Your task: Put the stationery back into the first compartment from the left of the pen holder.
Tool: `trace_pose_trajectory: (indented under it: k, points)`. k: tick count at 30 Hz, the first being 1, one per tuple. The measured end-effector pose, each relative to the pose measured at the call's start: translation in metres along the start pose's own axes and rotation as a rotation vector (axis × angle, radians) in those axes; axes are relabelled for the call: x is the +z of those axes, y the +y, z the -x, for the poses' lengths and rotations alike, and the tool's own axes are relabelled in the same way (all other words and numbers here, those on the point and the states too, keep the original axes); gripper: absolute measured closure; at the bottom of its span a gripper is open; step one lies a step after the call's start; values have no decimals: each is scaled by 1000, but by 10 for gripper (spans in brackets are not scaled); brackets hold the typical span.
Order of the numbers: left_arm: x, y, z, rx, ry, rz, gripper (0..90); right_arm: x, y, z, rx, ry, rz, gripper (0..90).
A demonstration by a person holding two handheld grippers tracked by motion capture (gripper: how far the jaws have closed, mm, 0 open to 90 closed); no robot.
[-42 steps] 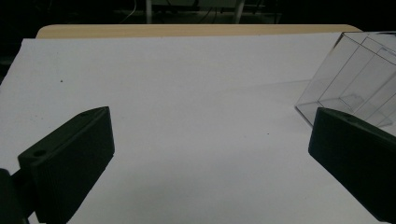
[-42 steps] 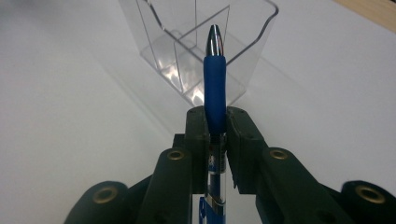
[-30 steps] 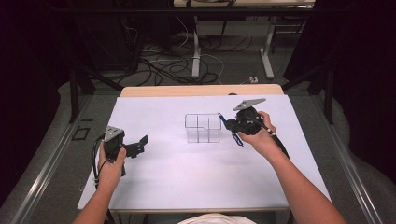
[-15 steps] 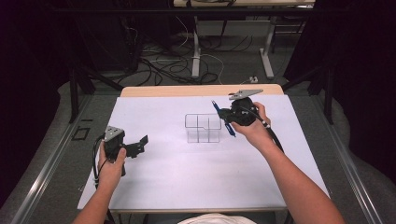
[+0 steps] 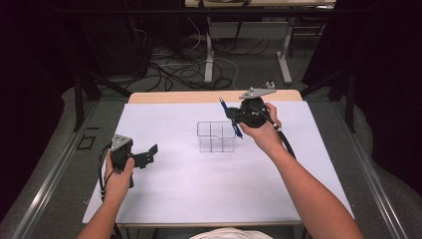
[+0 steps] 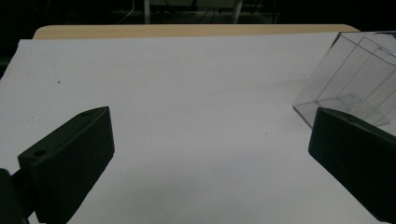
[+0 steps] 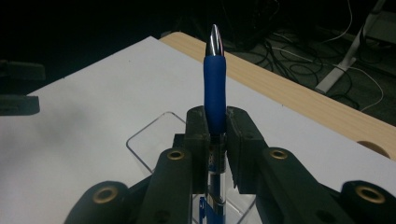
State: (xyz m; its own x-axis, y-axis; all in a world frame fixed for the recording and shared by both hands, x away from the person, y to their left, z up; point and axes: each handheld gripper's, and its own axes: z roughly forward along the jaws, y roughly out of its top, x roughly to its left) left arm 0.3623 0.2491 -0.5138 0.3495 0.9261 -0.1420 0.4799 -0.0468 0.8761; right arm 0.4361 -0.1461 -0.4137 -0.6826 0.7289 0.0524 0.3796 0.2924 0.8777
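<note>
Your counter [image 5: 199,199] is white-topped in a dark, cable-strewn room, with the clear box [image 5: 215,136] mid-counter. Your right gripper [image 5: 238,115], clamped on the pen [image 5: 230,117], hangs over the box's right edge; your left gripper [image 5: 149,154], jaws apart, rests well left of it.

No readable text, label, brand, number or sign anywhere I look. Pen [image 7: 215,88] in my right claw [image 7: 215,126]: blue grip, silver tip, clear barrel, no print legible. Clear box [image 5: 216,137] at 12 o'clock of counter centre: unmarked. White counter [image 5: 199,189] sheet: blank, few dark specks only. My left claw [image 5: 147,155] body: no marking legible.
</note>
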Motion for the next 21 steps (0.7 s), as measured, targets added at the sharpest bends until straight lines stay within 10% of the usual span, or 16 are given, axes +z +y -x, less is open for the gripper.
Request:
trace_pose_trajectory:
  k: [21]
  points:
    - [0,0,0,0,-3,-1,0,28,14,-17,36,9,89,797]
